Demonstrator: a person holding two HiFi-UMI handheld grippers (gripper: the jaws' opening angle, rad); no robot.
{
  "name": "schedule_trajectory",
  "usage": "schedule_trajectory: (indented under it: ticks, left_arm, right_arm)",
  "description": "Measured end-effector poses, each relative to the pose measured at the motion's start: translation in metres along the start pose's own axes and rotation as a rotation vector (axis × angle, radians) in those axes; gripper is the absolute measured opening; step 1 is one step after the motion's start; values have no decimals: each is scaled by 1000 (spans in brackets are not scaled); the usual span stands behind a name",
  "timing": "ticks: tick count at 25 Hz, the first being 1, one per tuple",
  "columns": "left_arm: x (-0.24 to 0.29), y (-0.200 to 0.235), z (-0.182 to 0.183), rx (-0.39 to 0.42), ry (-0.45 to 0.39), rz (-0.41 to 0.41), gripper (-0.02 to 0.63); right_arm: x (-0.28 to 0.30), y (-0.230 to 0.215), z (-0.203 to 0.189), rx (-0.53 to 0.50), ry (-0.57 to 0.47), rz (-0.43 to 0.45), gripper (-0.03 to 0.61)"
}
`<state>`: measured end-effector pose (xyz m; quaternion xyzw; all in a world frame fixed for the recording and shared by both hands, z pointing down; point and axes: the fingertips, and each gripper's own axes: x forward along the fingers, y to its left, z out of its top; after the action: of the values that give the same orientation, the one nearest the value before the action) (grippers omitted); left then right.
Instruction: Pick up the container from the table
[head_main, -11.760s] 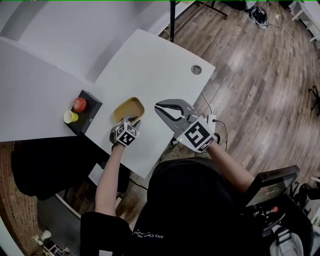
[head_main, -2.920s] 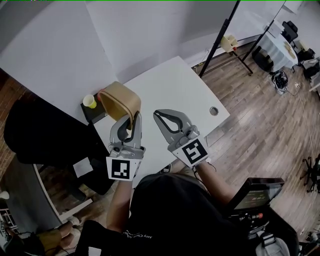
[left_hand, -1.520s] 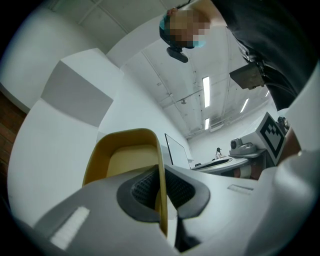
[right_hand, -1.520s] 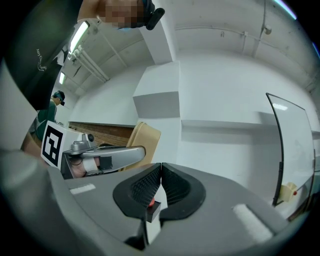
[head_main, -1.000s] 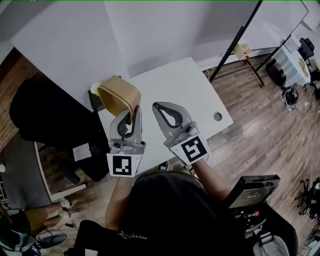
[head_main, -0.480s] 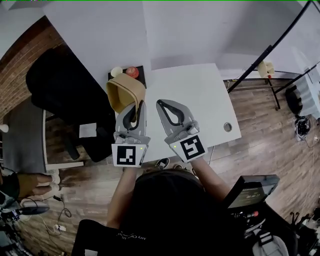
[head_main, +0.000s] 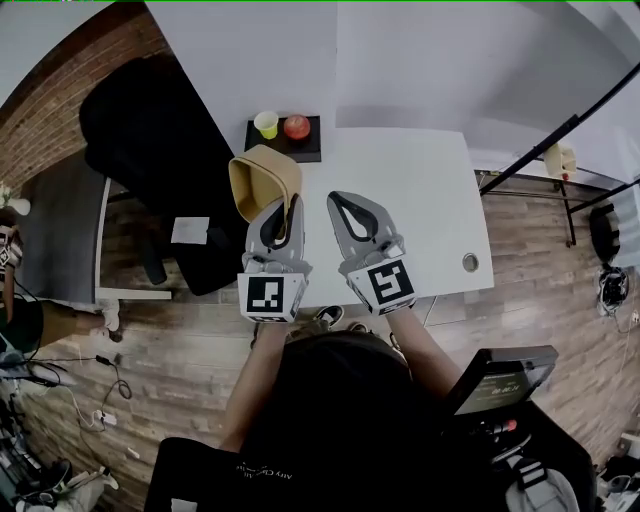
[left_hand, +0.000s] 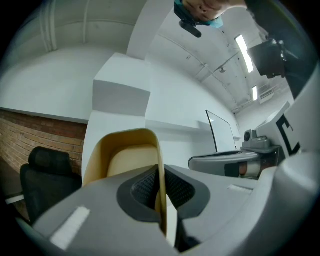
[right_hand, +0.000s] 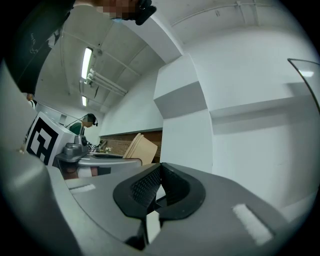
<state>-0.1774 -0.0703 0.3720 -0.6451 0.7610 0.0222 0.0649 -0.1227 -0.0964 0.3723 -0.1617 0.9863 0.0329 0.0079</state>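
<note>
- The left gripper (head_main: 283, 207) carries a cube with a black-and-white square marker. Its jaws are clamped on one side wall of the tan container (head_main: 264, 180), and the wall sits between the ribbed pads (left_hand: 145, 187).
- The right gripper (head_main: 352, 206) has a like marker cube, and its jaws are pressed together.
- The container is tilted and held up in the air over the left edge of the white table (head_main: 425, 200).
- At the table's far edge, a black tray (head_main: 300, 152) holds a yellow cup (head_main: 266, 124) and a round red thing (head_main: 297, 126).
- A black chair (head_main: 150, 130) stands to the left on a wood-plank floor (head_main: 560, 300), with a brick wall (head_main: 50, 90) beyond.
</note>
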Motion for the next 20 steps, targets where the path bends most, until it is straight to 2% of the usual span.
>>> schedule_trajectory:
  ticks: [8, 20]
  left_arm:
    - [-5, 10, -9, -7, 15, 13, 12]
    - [-1, 11, -15, -15, 25, 1, 12]
  right_arm:
    - [8, 14, -11, -8, 19, 43, 11]
    - [16, 15, -14, -11, 34, 45, 11]
